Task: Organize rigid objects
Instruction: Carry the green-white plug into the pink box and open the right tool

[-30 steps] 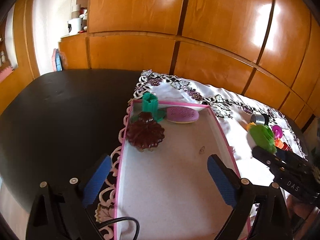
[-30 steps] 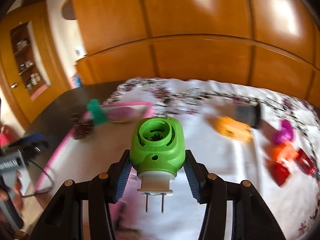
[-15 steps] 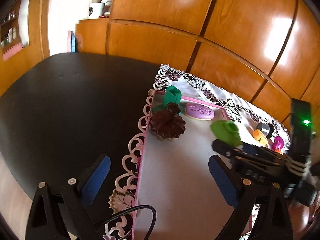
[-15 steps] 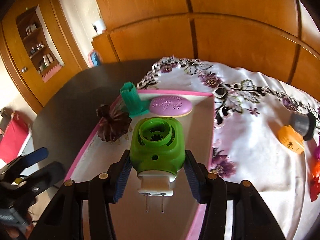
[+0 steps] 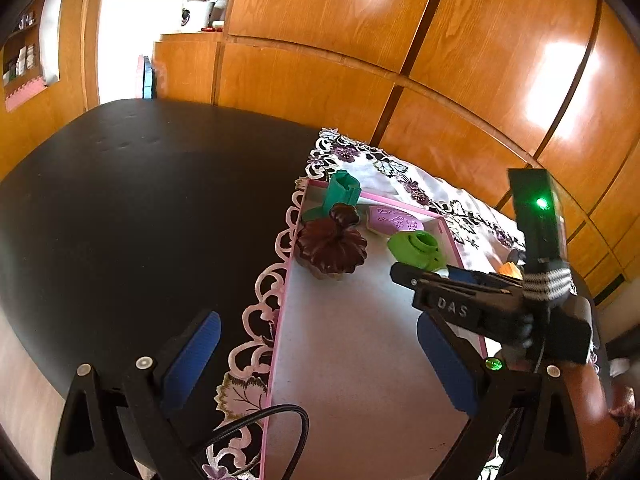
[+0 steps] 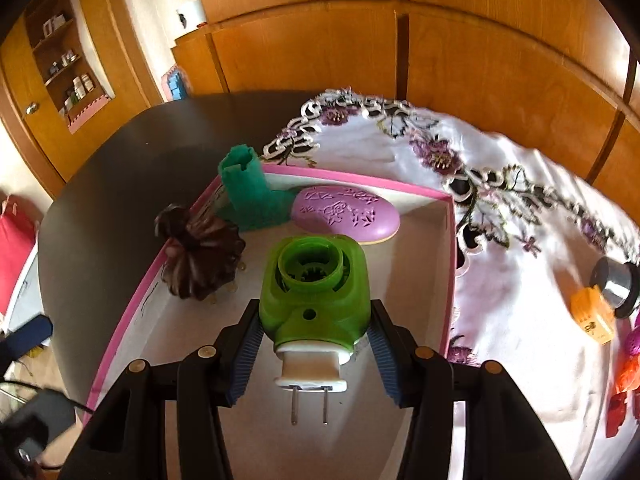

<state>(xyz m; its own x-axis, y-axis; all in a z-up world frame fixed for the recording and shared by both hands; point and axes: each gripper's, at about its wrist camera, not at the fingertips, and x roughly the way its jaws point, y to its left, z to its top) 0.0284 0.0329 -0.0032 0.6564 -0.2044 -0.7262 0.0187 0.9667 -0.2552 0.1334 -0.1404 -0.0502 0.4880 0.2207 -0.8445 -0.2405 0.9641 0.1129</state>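
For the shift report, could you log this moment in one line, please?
right hand-held gripper: shut on green plug-in | above pink-rimmed tray | left hand-held gripper: open

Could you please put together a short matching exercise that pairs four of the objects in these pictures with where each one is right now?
Things:
1. green plug-in device
2. purple oval case
3. teal boot-shaped piece
4. orange item

Places:
A. on the embroidered cloth, outside the tray
B. in the tray's far left corner
C. clamped in the right gripper, over the pink-rimmed tray
D. lying flat along the tray's far wall, right of the teal piece

Pairs: 1-C, 2-D, 3-B, 4-A
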